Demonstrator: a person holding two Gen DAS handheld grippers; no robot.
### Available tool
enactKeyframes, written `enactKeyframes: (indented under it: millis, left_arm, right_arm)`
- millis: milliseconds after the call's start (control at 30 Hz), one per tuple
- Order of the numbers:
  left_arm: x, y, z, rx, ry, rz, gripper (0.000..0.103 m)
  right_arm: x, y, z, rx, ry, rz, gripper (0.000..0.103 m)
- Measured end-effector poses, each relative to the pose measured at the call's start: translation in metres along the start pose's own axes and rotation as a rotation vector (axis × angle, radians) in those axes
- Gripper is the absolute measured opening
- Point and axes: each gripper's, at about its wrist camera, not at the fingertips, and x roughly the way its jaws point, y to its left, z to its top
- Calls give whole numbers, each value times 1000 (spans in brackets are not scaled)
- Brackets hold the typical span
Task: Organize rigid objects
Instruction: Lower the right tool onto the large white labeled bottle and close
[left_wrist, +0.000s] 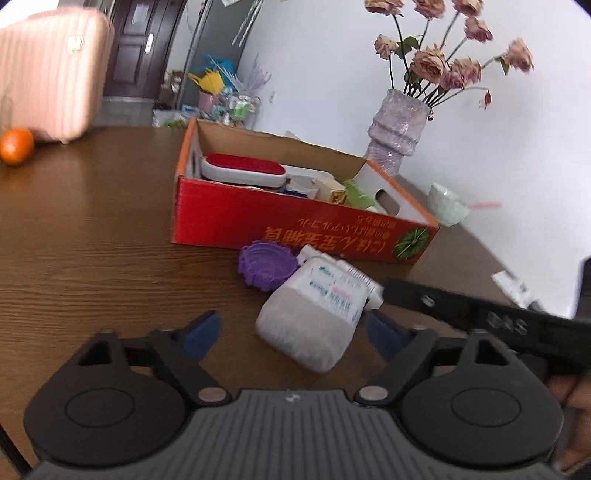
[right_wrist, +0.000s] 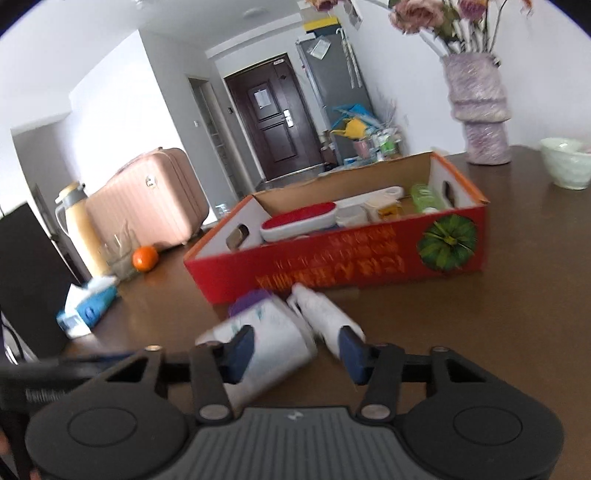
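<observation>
Both claws frame the same cluster in front of the red box (left_wrist: 295, 229). Left claw (left_wrist: 295, 332) is spread, its pads either side of the white jar (left_wrist: 310, 325) lying tipped on the worktop (left_wrist: 92, 240); no pad presses on it. Right claw (right_wrist: 295, 350) is part closed around the jar's other end, with the white tube (right_wrist: 325, 314) just by its right pad; motion blur hides whether either pad touches, so I judge nothing gripped yet.

Jar and tube lie just before the box's near wall, touching each other, with the purple lid (left_wrist: 266, 266) between them and that wall. Inside the box sit a red-topped case (left_wrist: 243, 168) and small bottles. Behind the box stand a vase (left_wrist: 399, 129) and, to its right, a bowl (left_wrist: 448, 206).

To do this step well, each claw should settle on one item only: centre the pads across the jar's width, close squarely, and lift clear of the wall before crossing over it. Two claws crowding one jar risks knocking the tube away.
</observation>
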Motion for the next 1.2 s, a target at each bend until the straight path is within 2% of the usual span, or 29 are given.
enactKeyframes:
  millis: [167,233,300,367,533,700,800,867,933,1000,1033,1067,1133,1200]
  left_arm:
    - [17,14,2,-108,46,-106,53]
    - [19,17,1,-129,55,-105,41]
    - [18,21,-1,-153,61,-123,36]
    - [17,22,-2,-158,69,-130,36]
    - [4,13,-11,-146,82,-165,33]
    - [-17,-3,-27,-129,123,-227,32]
    - [-16,-6,-32,-130,148,-219,32]
    - [-15,-5,-32,-133,152,-201,37]
    - [-13,-4,-28,-110,142,-181,51]
    - [-9,0,-25,-110,148,-168,56]
    - [-4,3,-23,-123,166,-167,62]
    - [-1,8,-22,-142,178,-172,64]
    - [2,13,-21,-158,183,-178,67]
    - [8,16,-22,-178,203,-213,68]
  right_arm:
    - [34,-3,7,25,52,40,30]
    - [32,-4,1,45,64,47,29]
    - [22,-8,-6,88,75,69,28]
    - [8,-8,-17,123,95,90,27]
    - [-32,0,-45,165,104,65,27]
    - [-69,-4,-57,194,66,59,27]
    - [-73,-7,-60,208,67,51,27]
    - [-73,-9,-60,215,60,35,30]
    - [-69,-13,-59,229,63,22,35]
    - [-64,-19,-60,254,68,23,40]
    - [-62,-21,-60,268,68,25,45]
    - [-60,-23,-60,284,70,23,49]
    - [-56,-28,-60,315,69,30,51]
    - [-49,-37,-63,390,85,65,56]
